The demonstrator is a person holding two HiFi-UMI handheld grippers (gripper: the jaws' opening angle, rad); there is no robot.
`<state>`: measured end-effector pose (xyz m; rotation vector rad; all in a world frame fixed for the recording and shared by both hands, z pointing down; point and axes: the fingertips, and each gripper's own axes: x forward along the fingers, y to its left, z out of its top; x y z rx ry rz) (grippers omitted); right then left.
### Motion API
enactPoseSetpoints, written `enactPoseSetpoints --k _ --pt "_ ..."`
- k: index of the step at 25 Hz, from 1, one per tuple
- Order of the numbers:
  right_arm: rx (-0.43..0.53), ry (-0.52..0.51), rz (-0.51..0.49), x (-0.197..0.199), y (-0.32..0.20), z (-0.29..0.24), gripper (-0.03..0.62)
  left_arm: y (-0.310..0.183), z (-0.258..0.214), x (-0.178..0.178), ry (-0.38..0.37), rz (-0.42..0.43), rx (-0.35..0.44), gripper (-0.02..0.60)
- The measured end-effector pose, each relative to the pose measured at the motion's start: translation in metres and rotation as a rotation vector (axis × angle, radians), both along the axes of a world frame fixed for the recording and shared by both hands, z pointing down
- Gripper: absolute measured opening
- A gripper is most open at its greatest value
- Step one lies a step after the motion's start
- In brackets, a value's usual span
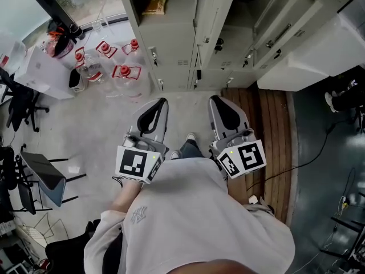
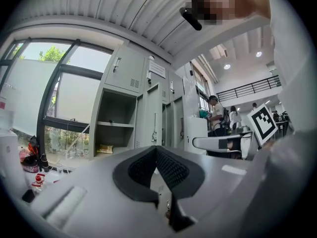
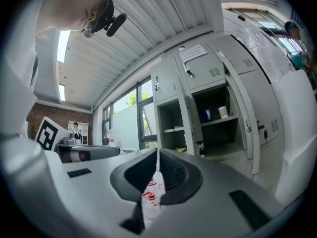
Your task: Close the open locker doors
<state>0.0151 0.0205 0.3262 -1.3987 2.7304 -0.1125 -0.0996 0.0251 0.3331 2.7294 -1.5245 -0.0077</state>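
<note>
Fingers (image 2: 173, 168) pinched shut and empty on both the left gripper (image 1: 162, 103) and right gripper (image 1: 214, 100). The open locker doors (image 1: 213, 21) are up at 12 o'clock. They look like thin sheet metal, probably light, stiff and free-swinging, so I'd just push the free edge, no grabbing.

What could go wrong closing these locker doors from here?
Water bottles stand on the floor left of the lockers; stepping in could knock them. Several open doors stand close together, so swinging one may hit another. Both the left gripper and right gripper are shut; pushing could slip.
</note>
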Motion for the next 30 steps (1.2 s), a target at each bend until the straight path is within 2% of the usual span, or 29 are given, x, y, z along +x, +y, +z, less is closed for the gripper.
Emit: enactPoseSetpoints --k 10,13,17,20,22,25,30 --pt "0.100 0.008 -0.119 0.038 -0.090 -0.040 0.018 -0.075 -0.023 0.020 0.034 -0.101 0.047 0.002" --pt "0.134 0.004 -0.205 0.044 -0.107 -0.051 0.020 -0.084 -0.020 0.025 0.038 -0.129 0.044 0.002" --pt "0.125 -0.061 -0.309 0.048 -0.133 -0.060 0.020 -0.091 -0.011 0.032 0.033 -0.144 0.021 0.002" --pt "0.129 -0.106 -0.373 0.046 -0.148 -0.068 0.026 -0.099 -0.012 0.034 0.024 -0.155 0.026 0.002" --pt "0.132 -0.113 -0.432 0.039 -0.152 -0.071 0.067 -0.104 -0.014 0.033 0.018 -0.166 0.036 0.002" --pt "0.123 -0.107 -0.505 0.029 -0.155 -0.071 0.086 -0.109 -0.013 0.033 0.011 -0.173 0.031 0.002" --pt "0.100 -0.125 -0.567 0.017 -0.161 -0.073 0.092 -0.117 -0.016 0.030 0.008 -0.178 0.026 0.002"
